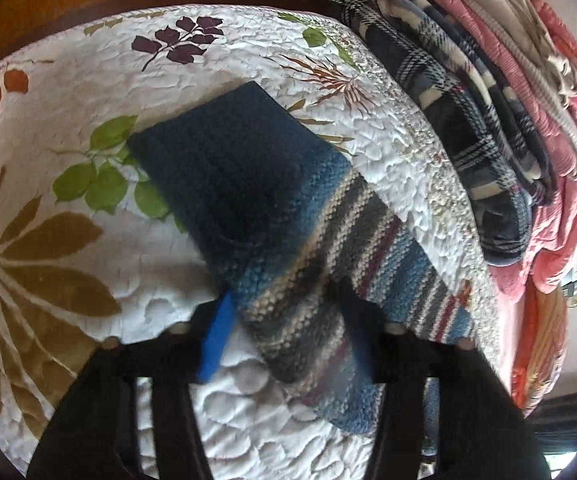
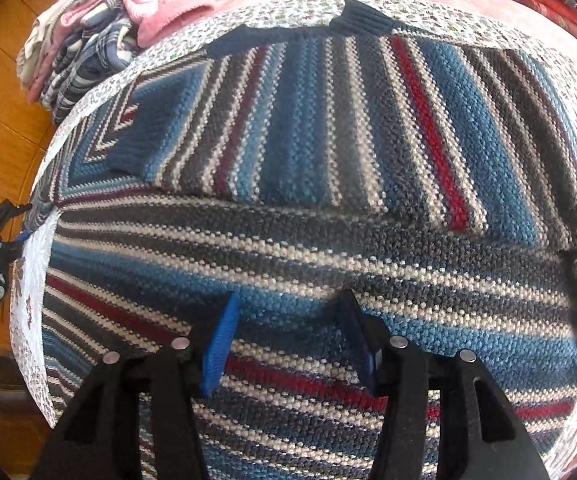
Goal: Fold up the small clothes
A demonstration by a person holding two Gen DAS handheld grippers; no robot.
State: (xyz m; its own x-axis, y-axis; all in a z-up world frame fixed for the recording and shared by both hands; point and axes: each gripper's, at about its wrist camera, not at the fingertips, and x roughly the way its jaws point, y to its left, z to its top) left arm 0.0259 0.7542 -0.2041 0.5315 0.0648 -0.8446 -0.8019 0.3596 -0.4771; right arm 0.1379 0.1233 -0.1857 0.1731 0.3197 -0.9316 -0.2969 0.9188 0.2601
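In the left wrist view, a brown flower print fills the 9 o'clock side of the white quilted bedspread [image 1: 68, 92], with green leaves toward the middle. A sleeve of the striped knit sweater [image 1: 272, 200], ending in a dark blue ribbed cuff, runs from the centre down toward 5 o'clock. The left hand-held gripper [image 1: 288, 336] sits at 6 o'clock with its jaws parted; the striped cloth lies between them, but whether the pads actually pinch it cannot be told. At 2 o'clock a stack of folded blankets [image 1: 488, 120], plaid blue below and pink above, rests against the bedspread's edge.

In the right wrist view, the other gripper shows small at 9 o'clock at the bedspread's rim [image 2: 32, 280]. The sweater [image 2: 328, 200] fills nearly the whole frame, lying flat with a sleeve folded across the body, its dark cuff at 10 o'clock. The right hand-held gripper [image 2: 288, 340] at 6 o'clock stands wide, both blue pads just over the knit, holding nothing. The blanket stack [image 2: 100, 40] sits at 11 o'clock.
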